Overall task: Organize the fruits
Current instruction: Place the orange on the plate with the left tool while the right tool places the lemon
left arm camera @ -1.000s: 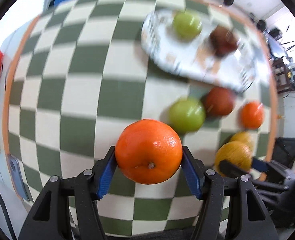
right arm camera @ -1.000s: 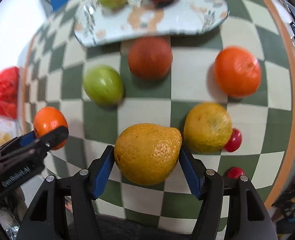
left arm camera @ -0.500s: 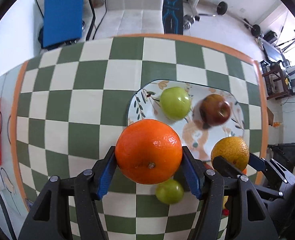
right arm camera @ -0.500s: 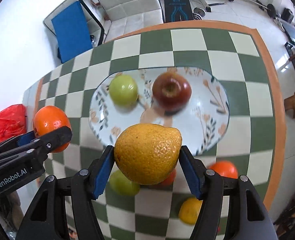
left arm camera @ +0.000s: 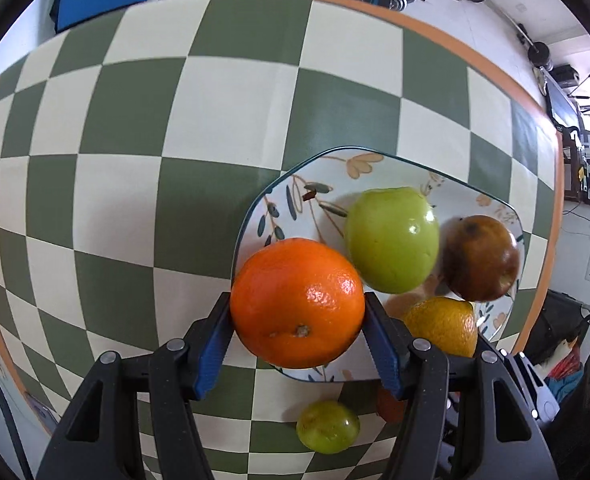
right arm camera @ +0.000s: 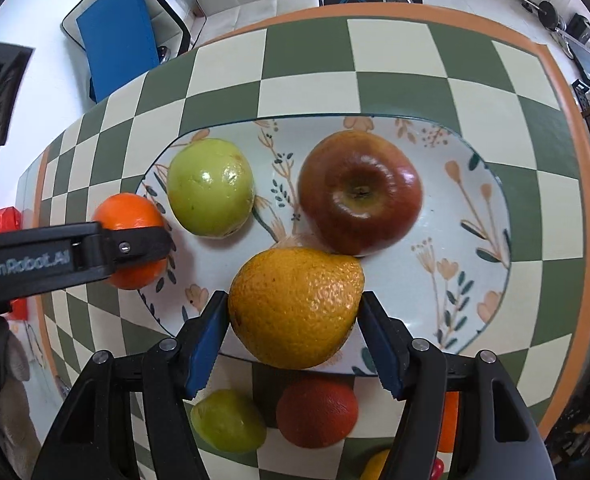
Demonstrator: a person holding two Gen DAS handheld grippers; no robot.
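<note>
Left gripper (left arm camera: 298, 334) clamps round bright orange (left arm camera: 297, 302), poised at near-left rim of white floral ceramic plate (right arm camera: 475, 280). Right gripper (right arm camera: 293, 338) clamps bumpy yellow-orange citrus (right arm camera: 295, 306) over plate's near edge. Green apple (right arm camera: 211, 187) and dark red apple (right arm camera: 359, 192) already lie on plate. Step: placing. Next, probably: lower both into free spots, then open jaws.

My 2 wrist cameras look steeply down, close above the green-and-cream checked worktop (left arm camera: 135, 152); both share the floral ceramic plate (right arm camera: 475, 288).
</note>
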